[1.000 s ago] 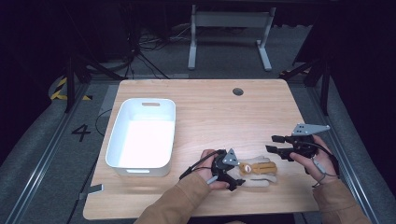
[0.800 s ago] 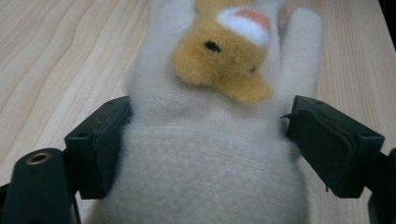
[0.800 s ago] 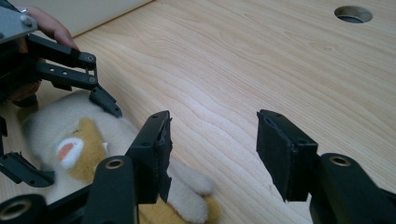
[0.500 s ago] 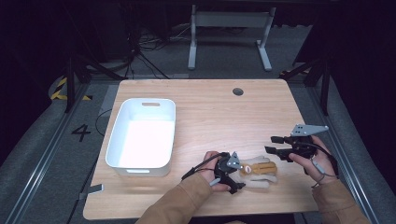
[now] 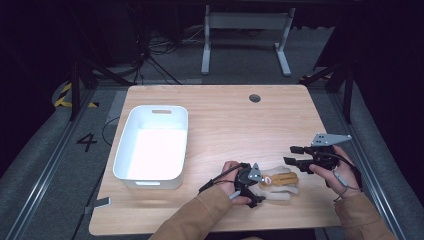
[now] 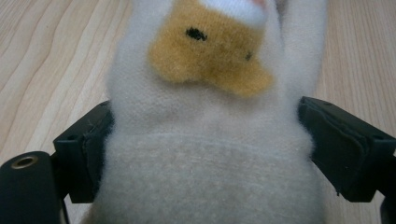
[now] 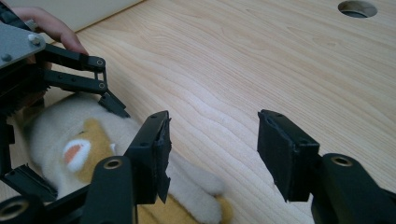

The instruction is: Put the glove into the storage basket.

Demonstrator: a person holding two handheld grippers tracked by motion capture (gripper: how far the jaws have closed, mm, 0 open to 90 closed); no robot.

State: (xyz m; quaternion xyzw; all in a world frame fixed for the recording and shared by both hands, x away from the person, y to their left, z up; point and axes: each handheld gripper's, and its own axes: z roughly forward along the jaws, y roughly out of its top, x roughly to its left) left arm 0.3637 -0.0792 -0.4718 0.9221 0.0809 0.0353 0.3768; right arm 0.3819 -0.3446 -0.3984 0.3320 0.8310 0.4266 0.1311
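The room was dark, its grey floor strewn with cables, and a pale wooden table [image 5: 220,120] stood lit in it with a white bin [image 5: 152,145] on its left half. A plush toy [image 5: 280,184] — white and tan — lay on the wood near the front edge, right of the bin. It looked light, soft and squashy, best gripped round its thick body. The left gripper [image 6: 201,154] was clamped there, fur bulging between the jaws. The right gripper [image 7: 212,149] hovered nearby — jaws apart, empty.
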